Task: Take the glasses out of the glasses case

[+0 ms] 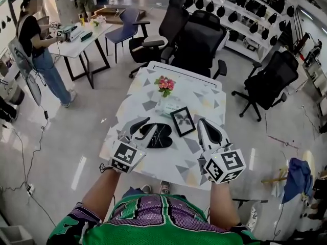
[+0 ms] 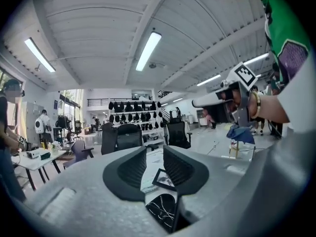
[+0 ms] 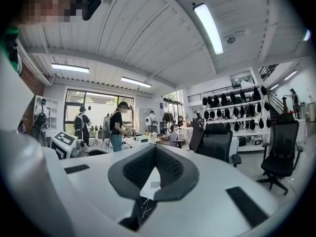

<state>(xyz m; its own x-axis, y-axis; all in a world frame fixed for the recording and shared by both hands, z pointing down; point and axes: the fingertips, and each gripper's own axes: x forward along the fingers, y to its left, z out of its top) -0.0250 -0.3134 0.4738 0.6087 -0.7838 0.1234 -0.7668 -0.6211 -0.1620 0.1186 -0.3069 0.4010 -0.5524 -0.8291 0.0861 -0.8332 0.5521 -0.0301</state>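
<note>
We judge the glasses case (image 1: 162, 136), beside the picture frame (image 1: 183, 120), light, rigid and slick; grip its sides. Left gripper (image 1: 151, 122) jaws apart, right gripper (image 1: 201, 121) jaws together.

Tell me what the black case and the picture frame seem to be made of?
The case: matte black with thin white lines, likely fabric or faux leather; no shine shows. The picture frame: smooth black border, plastic or painted wood, unclear which.

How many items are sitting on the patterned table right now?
3: flowers in a vase near the middle, a picture frame in front, a glasses case left of it. The left gripper and right gripper may hide more.
</note>
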